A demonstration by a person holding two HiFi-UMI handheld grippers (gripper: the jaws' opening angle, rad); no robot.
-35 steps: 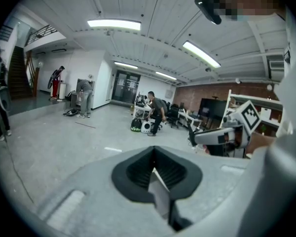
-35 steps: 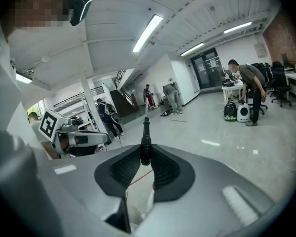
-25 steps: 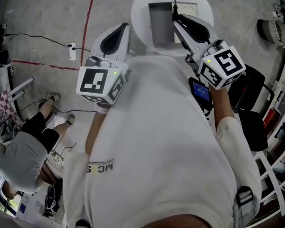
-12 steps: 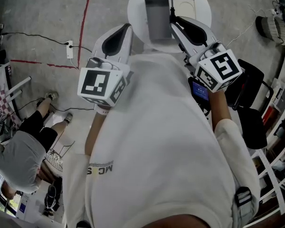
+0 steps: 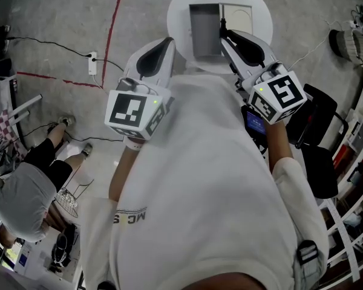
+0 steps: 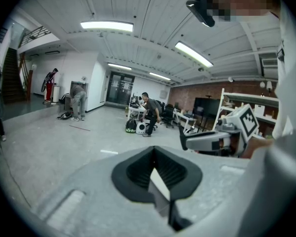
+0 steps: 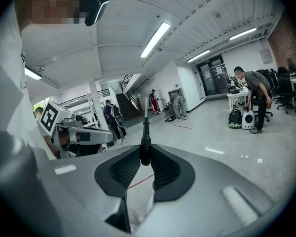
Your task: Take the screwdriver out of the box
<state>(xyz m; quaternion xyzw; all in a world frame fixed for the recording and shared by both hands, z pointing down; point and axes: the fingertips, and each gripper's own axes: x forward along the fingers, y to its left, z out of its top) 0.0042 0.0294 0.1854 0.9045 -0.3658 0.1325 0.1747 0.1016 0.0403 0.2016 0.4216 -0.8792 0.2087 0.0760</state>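
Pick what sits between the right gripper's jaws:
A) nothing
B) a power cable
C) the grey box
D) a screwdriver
D: in the right gripper view, the right gripper is shut on the screwdriver at its dark handle, and the thin shaft sticks out past the jaws.

A white cotton T-shirt (image 5: 199,180) is showing the dark letters "MC"; the characters beside them are creasing out of legibility. The cubes on the left tongs (image 5: 167,42) and the right tongs (image 5: 225,34) are carrying only black-and-white square markers, with no lettering to read.
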